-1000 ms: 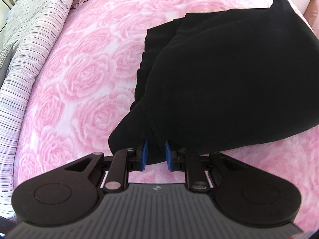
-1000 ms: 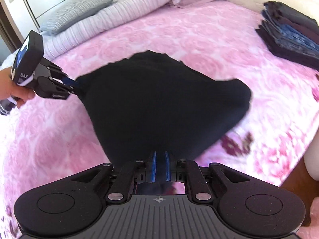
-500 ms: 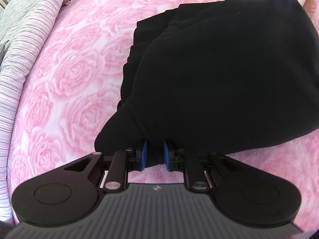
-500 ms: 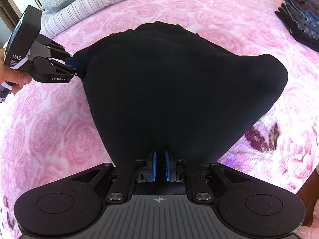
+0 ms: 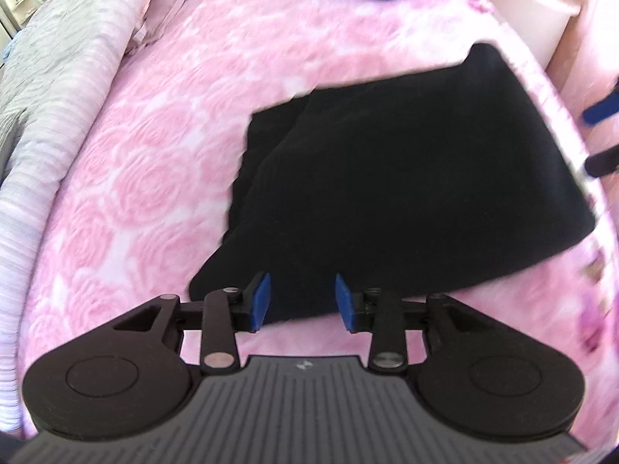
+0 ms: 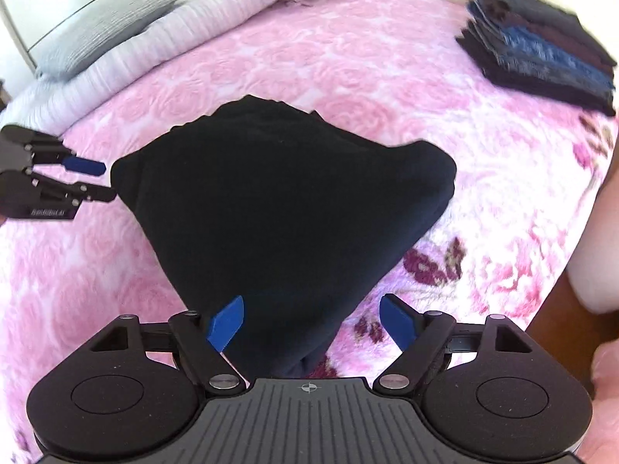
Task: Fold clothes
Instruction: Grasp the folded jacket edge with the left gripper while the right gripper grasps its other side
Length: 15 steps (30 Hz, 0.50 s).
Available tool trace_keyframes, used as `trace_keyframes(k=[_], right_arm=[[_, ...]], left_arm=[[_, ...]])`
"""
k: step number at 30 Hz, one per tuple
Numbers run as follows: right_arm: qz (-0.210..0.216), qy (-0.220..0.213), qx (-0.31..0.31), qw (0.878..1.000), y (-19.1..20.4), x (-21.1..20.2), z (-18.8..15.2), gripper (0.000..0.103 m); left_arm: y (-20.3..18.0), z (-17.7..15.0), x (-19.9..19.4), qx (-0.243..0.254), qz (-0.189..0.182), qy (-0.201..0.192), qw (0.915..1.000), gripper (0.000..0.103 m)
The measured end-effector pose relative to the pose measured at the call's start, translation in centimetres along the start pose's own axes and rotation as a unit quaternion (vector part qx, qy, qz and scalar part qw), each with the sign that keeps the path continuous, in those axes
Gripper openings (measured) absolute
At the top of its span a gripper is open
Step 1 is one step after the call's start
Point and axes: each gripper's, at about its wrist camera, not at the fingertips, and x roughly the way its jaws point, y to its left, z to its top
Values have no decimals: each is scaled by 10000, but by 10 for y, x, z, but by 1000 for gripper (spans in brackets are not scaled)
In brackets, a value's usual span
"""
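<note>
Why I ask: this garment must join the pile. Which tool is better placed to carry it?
Probably right. Both tools are opening, the black garment between each one's pads; the right tool stands nearer the folded pile than the left tool.

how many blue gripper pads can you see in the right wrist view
3. Two are on the right gripper at the bottom, either side of the black garment. One is on the left gripper at the left edge; its other pad is hidden.

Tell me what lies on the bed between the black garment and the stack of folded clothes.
Nothing: in the right wrist view only bare pink rose bedspread separates the black garment from the folded stack.
</note>
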Motion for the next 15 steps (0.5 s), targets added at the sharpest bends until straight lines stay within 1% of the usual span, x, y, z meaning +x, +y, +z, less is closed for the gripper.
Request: trace_keyframes(k=[2, 5, 7, 8, 10, 11, 12, 13, 15], right_arm=[[165, -57, 366, 9992, -20, 0, 6, 81], [172, -116, 963, 9951, -52, 5, 18, 81], [243, -177, 1351, 9904, -77, 11, 28, 81], [300, -237, 1492, 9881, -89, 14, 33, 81], [416, -352, 1726, 9835, -109, 21, 44, 81], [439, -389, 1743, 9830, -116, 24, 51, 81], [424, -417, 1728, 9832, -121, 25, 59, 81], [415, -492, 1616, 9848, -123, 24, 67, 81], [445, -735, 1169, 9894, -121, 19, 85, 81]], left_arm=[[-12, 14, 1, -49, -230, -154, 9996, 32], [-37, 38, 13, -9, -592, -315, 9977, 32], [-58, 56, 27, 114, -773, -343, 9964, 32], [-71, 60, 29, 168, -815, -300, 9961, 32], [-80, 65, 61, 237, -866, -68, 9959, 33], [-81, 67, 78, 275, -881, 65, 9957, 33], [-84, 67, 84, 269, -900, 159, 9954, 33], [-84, 65, 84, 167, -926, 186, 9954, 34], [-72, 67, 76, -118, -912, 142, 9957, 35]])
